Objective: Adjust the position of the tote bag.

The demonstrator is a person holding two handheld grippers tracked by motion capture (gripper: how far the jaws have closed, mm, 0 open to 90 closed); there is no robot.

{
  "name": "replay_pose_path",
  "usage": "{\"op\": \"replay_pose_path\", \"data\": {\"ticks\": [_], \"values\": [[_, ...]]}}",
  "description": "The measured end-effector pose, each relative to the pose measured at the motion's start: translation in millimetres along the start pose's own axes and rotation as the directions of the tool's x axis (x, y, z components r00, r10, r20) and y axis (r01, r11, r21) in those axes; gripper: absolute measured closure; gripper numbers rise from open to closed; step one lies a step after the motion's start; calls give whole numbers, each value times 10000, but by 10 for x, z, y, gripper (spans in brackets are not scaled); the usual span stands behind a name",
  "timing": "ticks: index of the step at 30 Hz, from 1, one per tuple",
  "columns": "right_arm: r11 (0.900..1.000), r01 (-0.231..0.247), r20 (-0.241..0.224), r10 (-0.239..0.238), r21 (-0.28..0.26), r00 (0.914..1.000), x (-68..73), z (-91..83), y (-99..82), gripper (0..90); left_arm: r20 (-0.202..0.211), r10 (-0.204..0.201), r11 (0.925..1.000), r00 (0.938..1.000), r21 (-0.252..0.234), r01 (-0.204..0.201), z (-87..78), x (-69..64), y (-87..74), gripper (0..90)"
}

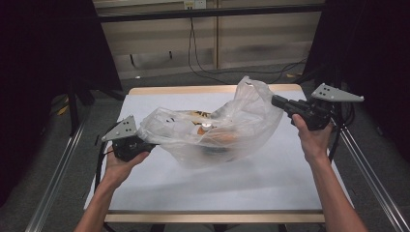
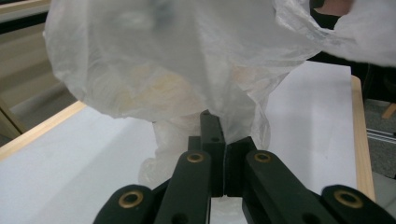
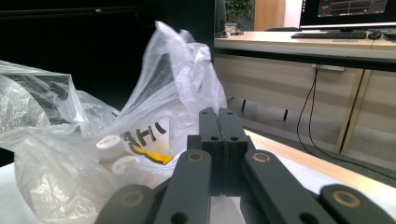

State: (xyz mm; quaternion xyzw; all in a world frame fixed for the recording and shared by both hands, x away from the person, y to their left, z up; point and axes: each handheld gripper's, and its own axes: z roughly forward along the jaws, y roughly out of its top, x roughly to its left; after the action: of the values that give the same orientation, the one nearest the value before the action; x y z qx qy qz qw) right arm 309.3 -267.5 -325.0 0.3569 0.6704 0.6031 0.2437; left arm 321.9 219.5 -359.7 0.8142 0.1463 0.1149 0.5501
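Note:
A clear plastic bag [image 1: 217,130] hangs stretched between my two grippers above the white table [image 1: 232,186]. Inside it I see a white-capped bottle [image 1: 206,127], something orange and a yellow-and-black printed packet [image 3: 149,144]. My left gripper [image 1: 149,145] is at the bag's left end, jaws shut on a fold of the film [image 2: 212,105]. My right gripper [image 1: 275,100] is held higher at the bag's right edge, its jaws pressed together on the film there. In the right gripper view the bag [image 3: 177,79] rises just ahead of the right gripper [image 3: 218,114].
The table has a wooden rim [image 1: 212,216] and metal rails [image 1: 55,179] along both sides. Cables [image 1: 203,72] lie on the floor behind it. A desk with a monitor [image 3: 345,11] and keyboard stands beyond the right gripper.

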Motion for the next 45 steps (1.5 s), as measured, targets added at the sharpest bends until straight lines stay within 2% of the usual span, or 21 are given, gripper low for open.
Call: {"op": "replay_pose_path", "data": {"ticks": [4, 7, 8, 17, 19, 26, 30, 33, 36, 39, 40, 43, 45], "values": [[9999, -79, 221, 76, 143, 9997, -52, -53, -103, 900, -209, -91, 9997, 9997, 209, 95, 50, 28, -70, 900], [9996, -182, 181, 178, 223, 9997, -84, -42, -155, 900, -335, -390, 9988, 9987, 290, 400, 104, 99, -138, 900], [9995, -212, 168, 209, 216, 9996, -92, -26, -168, 900, -353, -360, 9986, 9987, 380, 373, 112, 116, -150, 900], [9972, -78, 74, 73, 744, 9999, -64, 86, -249, 900, -227, -744, 9913, 9970, 1069, 764, 281, 207, -327, 900], [9969, -68, 47, 65, 789, 10000, -69, 85, -266, 900, -183, -659, 9895, 9977, 1281, 677, 303, 205, -338, 900], [9914, -74, 139, 56, 1306, 9999, -98, 56, -382, 900, -185, -791, 9843, 9967, 1571, 810, 344, 231, -406, 900], [9899, -99, 228, 67, 1415, 9997, -117, 57, -409, 900, -145, -880, 9825, 9960, 1638, 892, 368, 244, -441, 900], [9857, 19, 256, -63, 1686, 9997, -108, 92, -440, 900, -204, -775, 9787, 9968, 1891, 799, 380, 259, -463, 900], [9789, 15, 358, -91, 2042, 9993, -113, 144, -502, 900, -273, -927, 9765, 9953, 1927, 963, 390, 273, -499, 900], [9733, 10, 341, -90, 2294, 9994, -134, 184, -564, 900, -244, -917, 9745, 9955, 2035, 948, 374, 294, -516, 900], [9727, 45, 286, -114, 2319, 9995, -140, 187, -573, 900, -254, -1022, 9758, 9944, 1919, 1052, 375, 294, -526, 900], [9709, 20, 238, -79, 2395, 9997, -142, 180, -586, 900, -216, -969, 9727, 9951, 2098, 993, 363, 305, -541, 900], [9689, 31, 216, -87, 2473, 9997, -142, 173, -593, 900, -206, -1015, 9734, 9946, 2042, 1036, 368, 300, -554, 900]]}}
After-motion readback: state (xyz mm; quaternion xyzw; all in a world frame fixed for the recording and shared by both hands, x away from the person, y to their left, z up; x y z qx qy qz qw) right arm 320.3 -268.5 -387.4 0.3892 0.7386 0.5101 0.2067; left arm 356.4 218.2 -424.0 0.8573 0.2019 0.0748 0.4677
